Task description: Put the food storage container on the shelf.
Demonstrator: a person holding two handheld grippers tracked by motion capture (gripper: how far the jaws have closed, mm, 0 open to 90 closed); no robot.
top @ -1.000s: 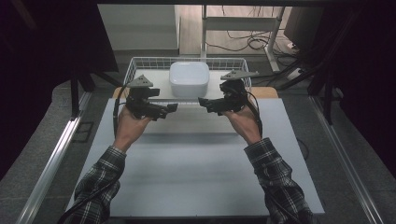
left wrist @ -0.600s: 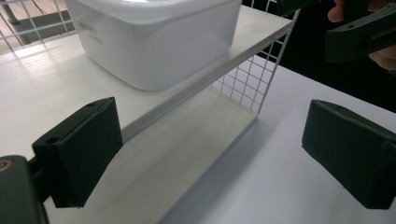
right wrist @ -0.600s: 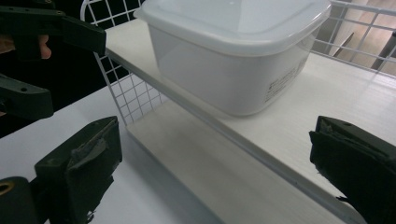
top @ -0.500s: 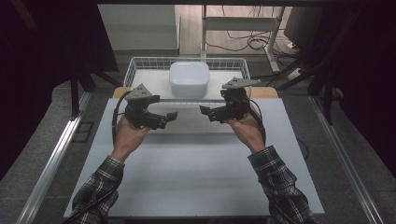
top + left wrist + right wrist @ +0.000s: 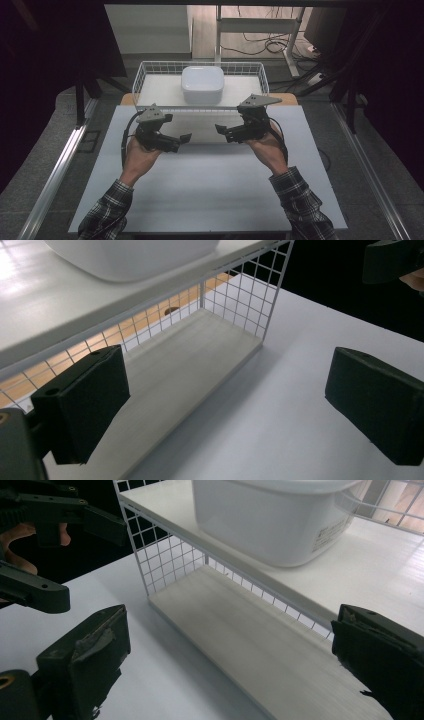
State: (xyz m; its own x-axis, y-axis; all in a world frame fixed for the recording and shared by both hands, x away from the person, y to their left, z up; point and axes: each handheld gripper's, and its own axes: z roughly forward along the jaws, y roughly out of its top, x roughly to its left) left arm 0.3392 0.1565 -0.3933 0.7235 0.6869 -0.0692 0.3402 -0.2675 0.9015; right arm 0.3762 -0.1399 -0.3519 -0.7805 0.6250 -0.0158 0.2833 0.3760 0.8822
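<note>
Grey floor (image 5: pixel 60 150), metal rail (image 5: pixel 55 170), cables (image 5: pixel 265 47) behind the white table (image 5: pixel 200 200)

Tub (image 5: pixel 131 257): cut by the left gripper view's top edge, base alone seen | tub label (image 5: pixel 331 534): print too small to read | basket (image 5: pixel 150 68): lower shelf hidden under its upper one in the high view | sleeves (image 5: pixel 107 212): cut by the bottom edge
</note>
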